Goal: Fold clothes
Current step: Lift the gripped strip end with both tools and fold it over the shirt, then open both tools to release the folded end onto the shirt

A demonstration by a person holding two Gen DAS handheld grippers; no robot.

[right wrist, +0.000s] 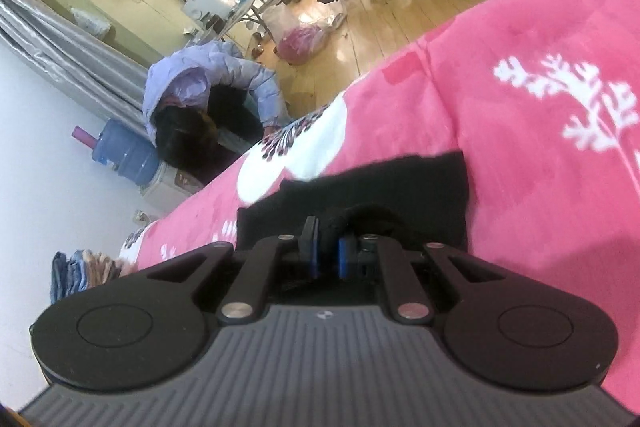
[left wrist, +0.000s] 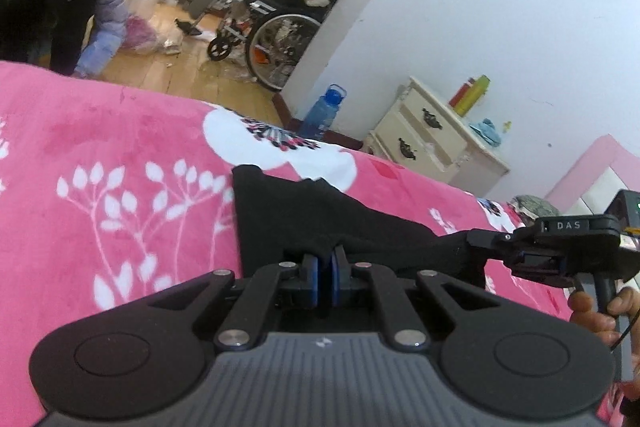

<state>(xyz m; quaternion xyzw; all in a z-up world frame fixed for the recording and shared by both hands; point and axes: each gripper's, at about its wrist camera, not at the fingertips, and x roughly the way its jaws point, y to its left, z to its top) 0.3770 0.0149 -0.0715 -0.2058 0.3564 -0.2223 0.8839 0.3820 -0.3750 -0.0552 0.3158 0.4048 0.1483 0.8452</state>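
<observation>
Two grippers are closed on one black garment (left wrist: 320,223), which is spread over a pink floral blanket (left wrist: 120,155).

In the left wrist view, the left gripper (left wrist: 325,267) is seen with its blue pads pressed together on the garment's near edge, at six o'clock from the cloth's middle. At three o'clock the right gripper (left wrist: 496,247) is seen pinching the same edge, the fabric drawn taut between the two. A hand (left wrist: 596,311) is wrapped round its handle.

In the right wrist view, the right gripper (right wrist: 326,247) is shown clamped narrowly on a bunched fold of the garment (right wrist: 360,187), the rest lying toward twelve o'clock on the blanket (right wrist: 540,107). At ten o'clock a bent-over person in a lilac jacket (right wrist: 208,79) is seen beyond the bed.

The cloth is judged light, soft and limp; corners and hems are best gripped, since the middle would sag and bunch.
</observation>
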